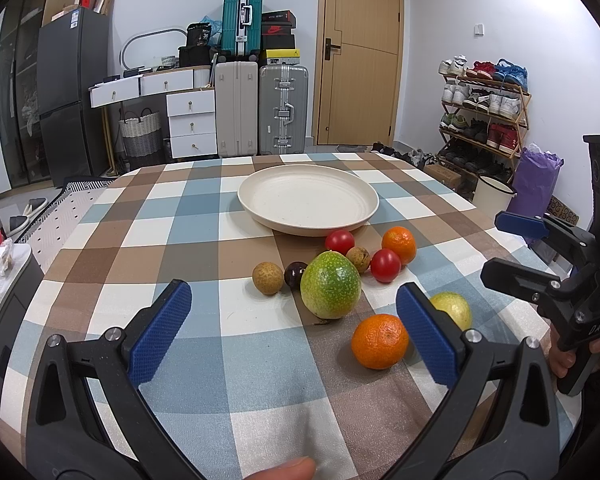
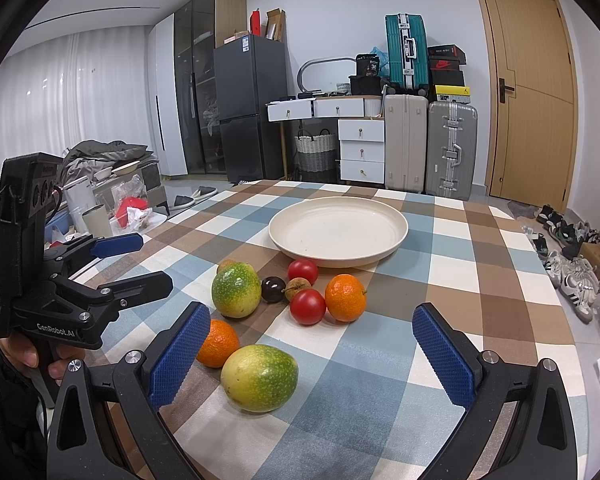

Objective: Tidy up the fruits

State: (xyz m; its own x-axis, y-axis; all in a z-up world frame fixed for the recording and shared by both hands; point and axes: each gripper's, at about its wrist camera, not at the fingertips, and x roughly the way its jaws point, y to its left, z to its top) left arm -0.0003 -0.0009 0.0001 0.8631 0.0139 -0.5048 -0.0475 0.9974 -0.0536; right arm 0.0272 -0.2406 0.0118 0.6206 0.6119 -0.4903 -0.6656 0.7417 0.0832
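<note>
Left gripper [image 1: 294,320] jaws spread, right gripper [image 2: 312,340] likewise — fruits beside plate [image 1: 364,196]

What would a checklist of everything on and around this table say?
Surface: checked tablecloth, flat.
Job's things: cream plate holds nothing; nine fruits lie on the cloth before it: two green-yellow fruits, two oranges, two red tomatoes, dark plum, two brown longans.
Clutter: nothing seen on the table.
Grippers: left gripper and right gripper open, holding nothing, blue fingers apart.
Cables: nothing seen on the table.
Surroundings: suitcases, fridge, shoe rack, door.
</note>
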